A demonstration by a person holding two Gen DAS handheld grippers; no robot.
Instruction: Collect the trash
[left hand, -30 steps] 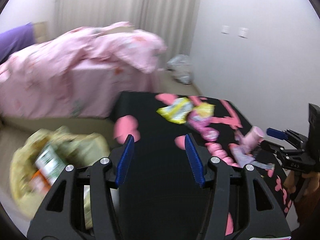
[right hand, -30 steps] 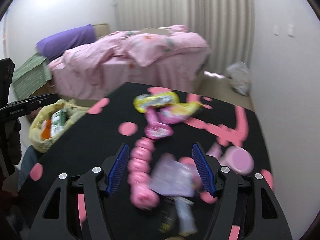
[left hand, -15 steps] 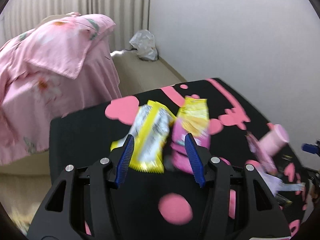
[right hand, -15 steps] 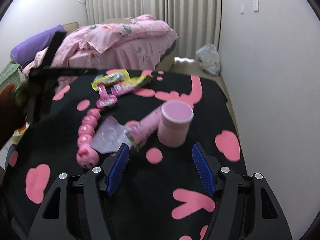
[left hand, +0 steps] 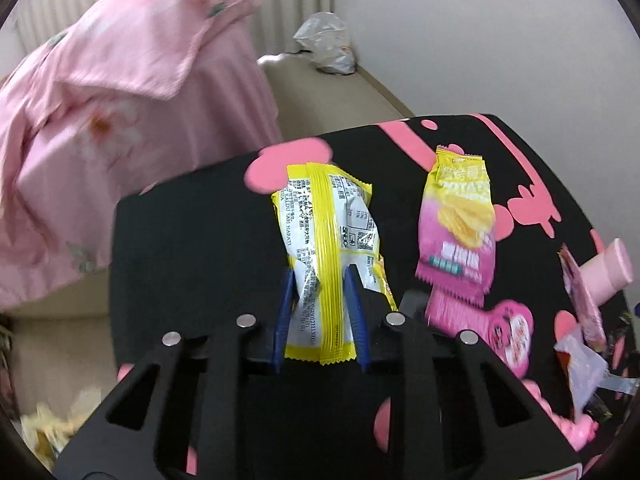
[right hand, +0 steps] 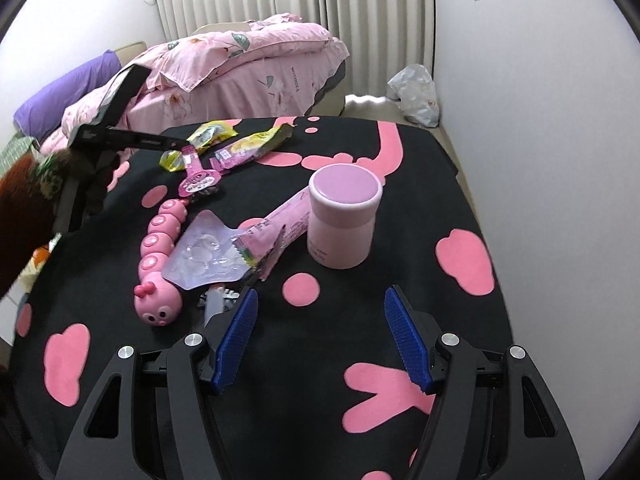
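In the left wrist view, the left gripper (left hand: 320, 276) sits at lower centre with its blue pads pressed against both sides of a yellow-and-silver snack wrapper (left hand: 330, 248), which stands up out of the fingers toward the middle of the frame, its printed back seam facing the camera. To the right of it a pink-and-yellow potato chip bag (left hand: 458, 224) lies flat on the black tablecloth with pink shapes (left hand: 180, 240), and just below that bag is a pink flat package with a round end (left hand: 508, 330). At the right edge a pale pink cylindrical container (left hand: 608, 272) shows partly, with crumpled wrappers beside it. A pink floral quilt (left hand: 120, 80) fills the upper left, and a grey plastic bag (left hand: 328, 44) rests on the floor at top centre. In the right wrist view, the right gripper (right hand: 320, 308) hangs at lower centre over the cloth, fingers spread wide with nothing between them. Above it stands the same pink container (right hand: 342, 216), upright, with a long pink wrapper (right hand: 280, 228) touching its left side and a clear blister pack (right hand: 204, 256) overlapping that wrapper's lower end. A pink caterpillar toy (right hand: 158, 264) lies to the left.
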